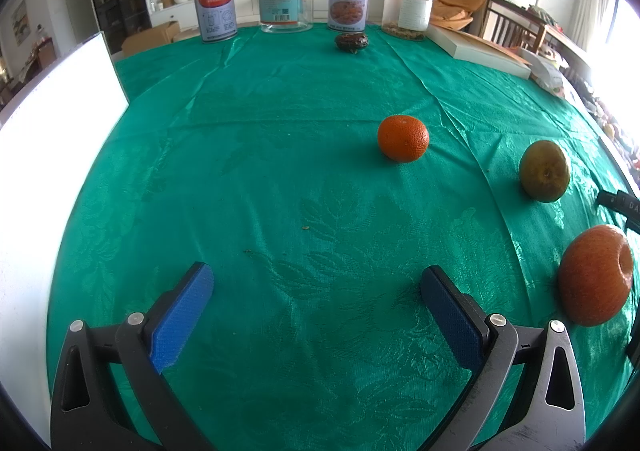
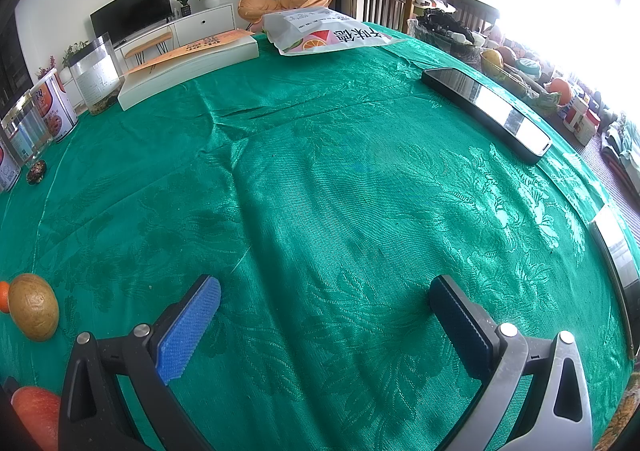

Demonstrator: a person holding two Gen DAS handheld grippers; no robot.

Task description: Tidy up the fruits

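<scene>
1. The left gripper (image 1: 316, 287) has two fingers faced with blue pads (image 1: 180, 321) of finely ribbed texture; the left one looks bright blue, the right one darker in shade.
2. Each pad sits on a black backing piece, joined to dark linkage arms with long triangular cut-outs.
3. Round silver screws (image 1: 135, 317) mark the joints, two on each side.
4. The right gripper (image 2: 325, 301) has the same blue ribbed pads (image 2: 188, 331), black backing and silver screws.
5. Its right linkage arm looks silver-grey and scuffed, the left one black.
</scene>
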